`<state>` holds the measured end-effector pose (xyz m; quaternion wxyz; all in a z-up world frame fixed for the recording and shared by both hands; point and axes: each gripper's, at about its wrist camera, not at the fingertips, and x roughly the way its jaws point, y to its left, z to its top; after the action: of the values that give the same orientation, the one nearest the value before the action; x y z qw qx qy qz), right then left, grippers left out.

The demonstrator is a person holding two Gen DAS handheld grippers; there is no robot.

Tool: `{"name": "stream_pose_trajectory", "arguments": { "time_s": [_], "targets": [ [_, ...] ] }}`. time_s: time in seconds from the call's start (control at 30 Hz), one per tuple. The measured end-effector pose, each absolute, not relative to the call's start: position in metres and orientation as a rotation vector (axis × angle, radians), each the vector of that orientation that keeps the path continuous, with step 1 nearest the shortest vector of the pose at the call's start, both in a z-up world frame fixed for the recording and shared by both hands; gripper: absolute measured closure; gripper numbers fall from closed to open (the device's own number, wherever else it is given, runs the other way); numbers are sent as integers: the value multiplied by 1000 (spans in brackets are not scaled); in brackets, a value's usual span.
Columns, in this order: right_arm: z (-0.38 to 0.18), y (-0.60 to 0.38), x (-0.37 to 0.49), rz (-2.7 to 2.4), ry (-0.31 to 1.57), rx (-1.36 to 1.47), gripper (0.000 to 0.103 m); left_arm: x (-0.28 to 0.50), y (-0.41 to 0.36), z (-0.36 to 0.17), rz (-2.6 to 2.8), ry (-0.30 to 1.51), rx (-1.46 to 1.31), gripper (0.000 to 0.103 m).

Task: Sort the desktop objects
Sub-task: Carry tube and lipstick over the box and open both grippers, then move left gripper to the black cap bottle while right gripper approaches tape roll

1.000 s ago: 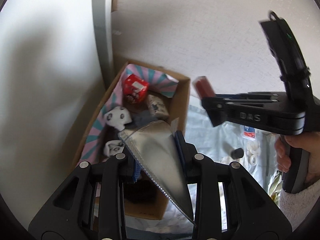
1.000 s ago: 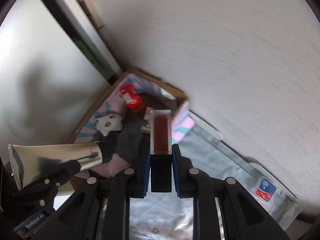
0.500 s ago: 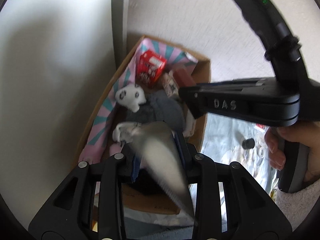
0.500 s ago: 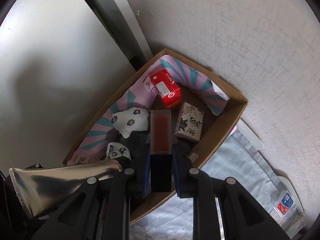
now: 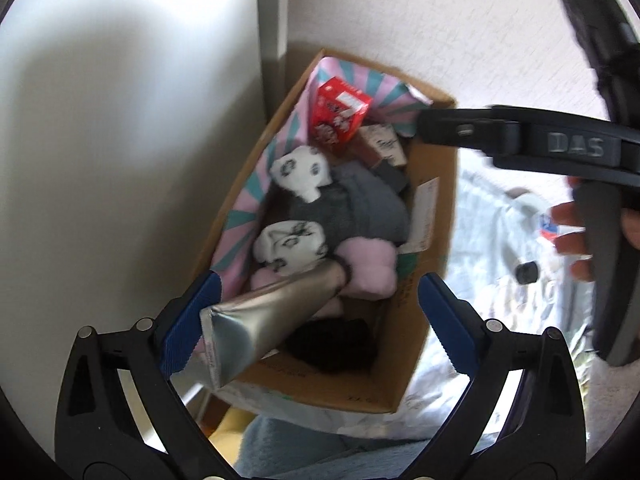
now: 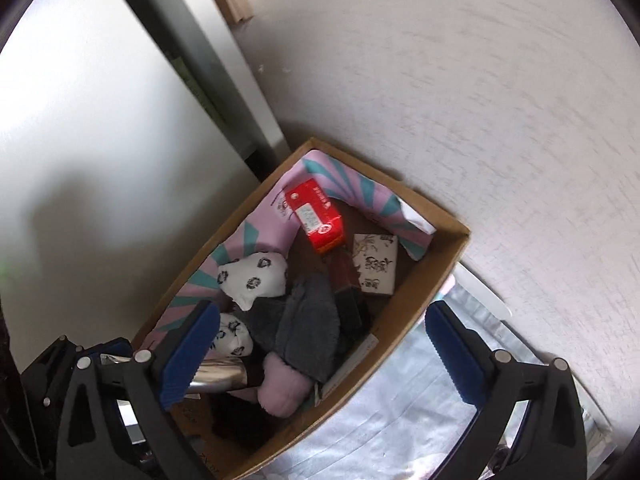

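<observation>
Both grippers hang over an open cardboard box (image 6: 420, 300) in the corner. My left gripper (image 5: 316, 320) is opening; the silver tube (image 5: 272, 320) lies loose between its jaws, leaning on the left pad, its cap end on a pink sock (image 5: 368, 268). My right gripper (image 6: 320, 352) is opening with nothing between its pads. The dark red bottle (image 6: 344, 276) with a black cap lies in the box beside a white patterned box (image 6: 376, 264). One of the right gripper's fingers (image 5: 460, 130) crosses above the box's far right corner.
The box also holds a red carton (image 6: 316, 216), white patterned socks (image 6: 252, 276), a grey sock (image 6: 308, 320) and pink-and-teal paper (image 6: 256, 240). Walls and a grey post (image 5: 272, 20) close in behind. A silvery patterned sheet (image 6: 392, 420) lies right of the box.
Both grippers opened over the box. The tube slipped from the left jaws and tipped cap-first onto the socks. The red bottle dropped from the right jaws into the box.
</observation>
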<state>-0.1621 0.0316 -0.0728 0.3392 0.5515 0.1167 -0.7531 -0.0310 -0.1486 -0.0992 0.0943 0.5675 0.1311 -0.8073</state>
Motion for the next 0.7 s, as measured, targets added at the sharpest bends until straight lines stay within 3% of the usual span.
{"name": "stream_pose_trajectory", "arguments": {
  "time_s": [0.27,0.7],
  "targets": [
    [-67,62,-160,-2021,271,1452,1,-25,-151,-86,-2346,200,1649,4],
    [-55,83,-153,-2073,226,1441,1,-21,-146,-65,-2447,216,1610,4]
  ]
}}
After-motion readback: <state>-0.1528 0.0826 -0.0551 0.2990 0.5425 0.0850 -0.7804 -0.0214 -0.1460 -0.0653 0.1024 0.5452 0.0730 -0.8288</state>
